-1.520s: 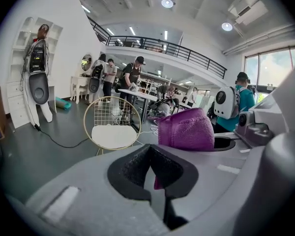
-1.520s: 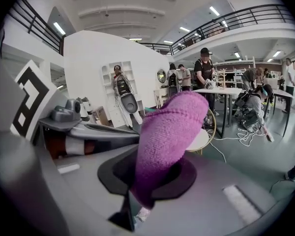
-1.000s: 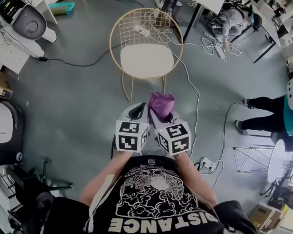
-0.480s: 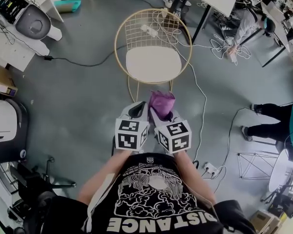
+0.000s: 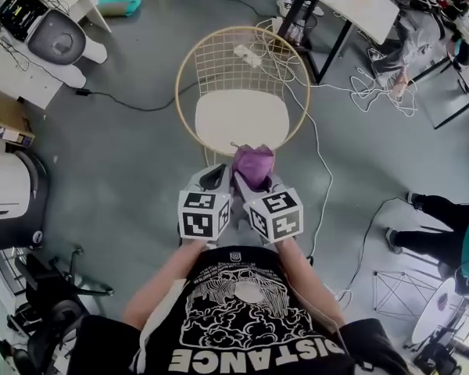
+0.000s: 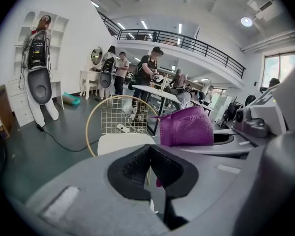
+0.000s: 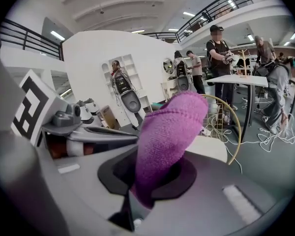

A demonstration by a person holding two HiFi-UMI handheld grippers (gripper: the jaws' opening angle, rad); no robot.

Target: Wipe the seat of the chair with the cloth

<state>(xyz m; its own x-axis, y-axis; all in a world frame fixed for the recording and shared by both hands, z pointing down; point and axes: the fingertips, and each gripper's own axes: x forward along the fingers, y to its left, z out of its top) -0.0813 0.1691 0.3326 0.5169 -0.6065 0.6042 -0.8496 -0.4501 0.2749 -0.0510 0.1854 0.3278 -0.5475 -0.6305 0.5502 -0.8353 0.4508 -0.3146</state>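
The chair (image 5: 189, 62) now lies closer to the fingers than a second ago: its white seat (image 5: 238, 122), which stood clear ahead of the cloth (image 5: 255, 165) before, now has its front edge right at the cloth's top in the head view, though whether they touch cannot be told. The right gripper (image 7: 150, 180) has its fingers clenched on the purple cloth, which stands up out of the dark pads in a thick fold; its lower end is buried between them, and it hides those fingertips from above. In the right gripper view the cloth also covers most of the chair, leaving only a strip of seat and a gold arc of the rim to its right. The left gripper (image 6: 150, 166), just beside the right, has its fingers closed together on nothing. Beyond them the seat's near part is cut off by the gripper's grey body. The chair's legs are mostly hidden under the seat and behind both grippers. Loose cables (image 5: 316, 143) trail over the floor (image 5: 125, 170) to the right of the fingers.
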